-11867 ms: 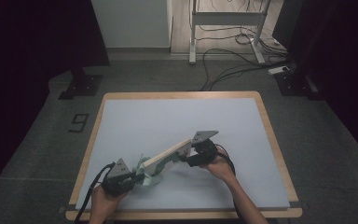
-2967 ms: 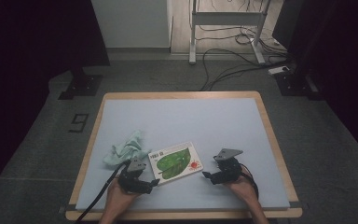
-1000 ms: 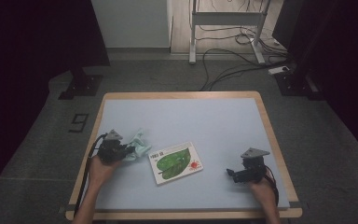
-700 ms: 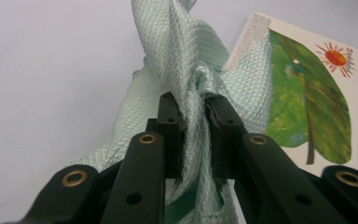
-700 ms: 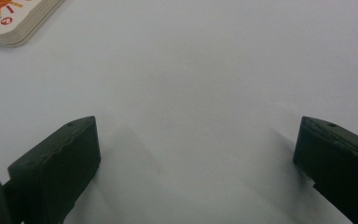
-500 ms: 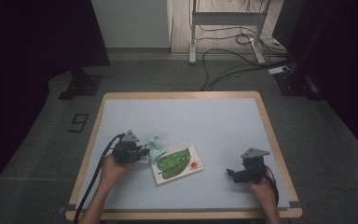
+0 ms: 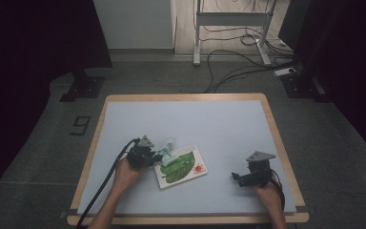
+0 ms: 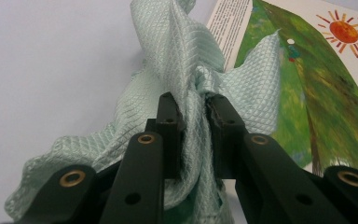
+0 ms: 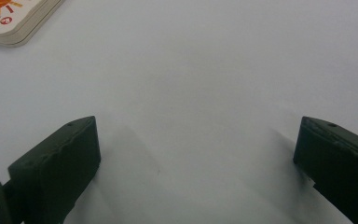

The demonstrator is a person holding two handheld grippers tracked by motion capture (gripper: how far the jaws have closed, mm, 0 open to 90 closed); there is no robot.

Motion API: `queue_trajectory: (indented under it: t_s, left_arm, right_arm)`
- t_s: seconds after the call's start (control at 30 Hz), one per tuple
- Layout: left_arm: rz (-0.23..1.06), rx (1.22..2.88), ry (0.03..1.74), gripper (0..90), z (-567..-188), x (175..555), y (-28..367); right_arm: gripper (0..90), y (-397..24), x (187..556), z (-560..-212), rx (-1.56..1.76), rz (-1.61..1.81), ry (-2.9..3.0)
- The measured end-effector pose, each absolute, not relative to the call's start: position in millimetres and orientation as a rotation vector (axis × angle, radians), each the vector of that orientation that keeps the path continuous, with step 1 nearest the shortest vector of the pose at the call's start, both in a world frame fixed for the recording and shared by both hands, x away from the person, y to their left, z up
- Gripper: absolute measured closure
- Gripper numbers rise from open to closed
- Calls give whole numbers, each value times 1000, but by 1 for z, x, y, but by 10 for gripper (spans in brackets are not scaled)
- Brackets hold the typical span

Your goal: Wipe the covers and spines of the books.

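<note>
The cloth [image 8: 186, 93] is a pale green, diamond-weave rag, bunched up and pinched between the jaws of the left hand-held gripper [image 8: 193, 116], which is clenched on a fold of it. In the high view the cloth [image 7: 167, 148] sits at the upper left edge of the book [image 7: 181, 167], partly lapping over it. The left gripper view shows a corner of the fabric lying across the green leaf picture on the cover [image 8: 317, 98], with the orange sun printed near the far corner.

The book lies flat on the surface [image 7: 219, 124], toward the near left, its cover facing up. The left hand-held gripper [image 7: 158, 156] is just beside it, the person's forearm coming in from the bottom edge.

The step looks like wiping the cover with the cloth. To do that well, I'd keep the pinch firm so the rag doesn't slip out, lower the hand until the loose bulk of the fabric presses flat on the cover instead of dragging by one corner, and sweep in slow strokes. The book is light and unheld, so it could slide or turn under the pull.

The right hand-held gripper [image 7: 240, 177] rests well apart at the near right, its jaws spread wide with nothing between them, bare surface [image 9: 191, 93] under it. It could steady the book's edge.
</note>
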State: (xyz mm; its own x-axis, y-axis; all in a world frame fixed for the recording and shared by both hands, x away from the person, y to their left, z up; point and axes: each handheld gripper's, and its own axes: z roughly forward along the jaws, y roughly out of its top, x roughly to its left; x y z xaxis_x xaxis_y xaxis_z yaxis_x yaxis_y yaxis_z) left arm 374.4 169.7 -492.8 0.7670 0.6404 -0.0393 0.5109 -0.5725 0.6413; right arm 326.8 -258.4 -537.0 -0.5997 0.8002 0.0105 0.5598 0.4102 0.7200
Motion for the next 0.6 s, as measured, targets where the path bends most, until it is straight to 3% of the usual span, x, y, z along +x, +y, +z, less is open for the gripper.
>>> queue_trajectory:
  t_s: [0.6]
  left_arm:
    - [207,2331,772,768,-496,398,113]
  right_arm:
    - [0,-259,327,-537,1174,1001,2336]
